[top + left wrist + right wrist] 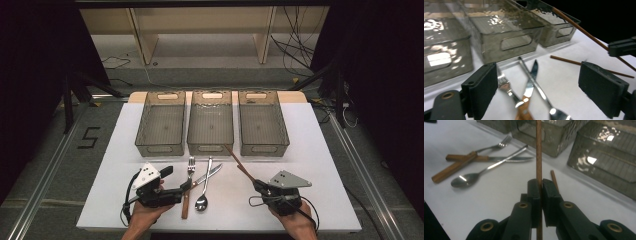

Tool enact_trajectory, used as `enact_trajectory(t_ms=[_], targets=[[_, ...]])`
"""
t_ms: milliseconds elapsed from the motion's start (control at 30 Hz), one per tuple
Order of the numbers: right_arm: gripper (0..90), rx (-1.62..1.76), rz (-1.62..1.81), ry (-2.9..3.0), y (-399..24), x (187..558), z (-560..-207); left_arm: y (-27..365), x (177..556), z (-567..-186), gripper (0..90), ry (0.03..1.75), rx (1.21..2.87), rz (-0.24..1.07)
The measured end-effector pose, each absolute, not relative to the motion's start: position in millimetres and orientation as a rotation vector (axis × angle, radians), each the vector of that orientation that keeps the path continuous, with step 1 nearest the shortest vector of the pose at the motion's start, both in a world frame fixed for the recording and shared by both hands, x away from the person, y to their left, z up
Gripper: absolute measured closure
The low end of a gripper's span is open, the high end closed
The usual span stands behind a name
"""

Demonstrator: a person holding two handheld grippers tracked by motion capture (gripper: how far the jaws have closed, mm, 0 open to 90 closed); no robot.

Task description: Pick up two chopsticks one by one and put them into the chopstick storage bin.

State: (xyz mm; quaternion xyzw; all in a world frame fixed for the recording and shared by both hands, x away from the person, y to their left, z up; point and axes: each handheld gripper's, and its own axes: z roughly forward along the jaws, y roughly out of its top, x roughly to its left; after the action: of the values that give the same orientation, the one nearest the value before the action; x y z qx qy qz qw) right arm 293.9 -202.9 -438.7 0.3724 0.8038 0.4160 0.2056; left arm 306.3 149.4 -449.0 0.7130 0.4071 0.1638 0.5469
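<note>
Both tongs are black, boxy tools, the left tongs [176, 181] and the right tongs [256, 184] each topped by a grey three-cornered plate dotted with small dark holes. Black cables loop from their near ends. Their arms carry brass-coloured rivets, and the flat rectangular pads [484, 85] are matt black. The person's forearms are bare.

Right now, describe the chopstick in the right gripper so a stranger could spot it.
On the white table, look before the rightmost of three grey bins. The right gripper pinches a thin brown chopstick there. Its tip rises toward that bin, while its twin lies flat on the table.
</note>
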Motion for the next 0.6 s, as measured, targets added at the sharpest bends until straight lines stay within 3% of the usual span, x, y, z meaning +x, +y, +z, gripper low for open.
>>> enact_trajectory(t_ms=[600], targets=[[85.8,0.884,1.305,2.179,-156.7,303.6,-417.8,94.0,349.6,-421.6,23.3,1.019,1.684,0.182]])
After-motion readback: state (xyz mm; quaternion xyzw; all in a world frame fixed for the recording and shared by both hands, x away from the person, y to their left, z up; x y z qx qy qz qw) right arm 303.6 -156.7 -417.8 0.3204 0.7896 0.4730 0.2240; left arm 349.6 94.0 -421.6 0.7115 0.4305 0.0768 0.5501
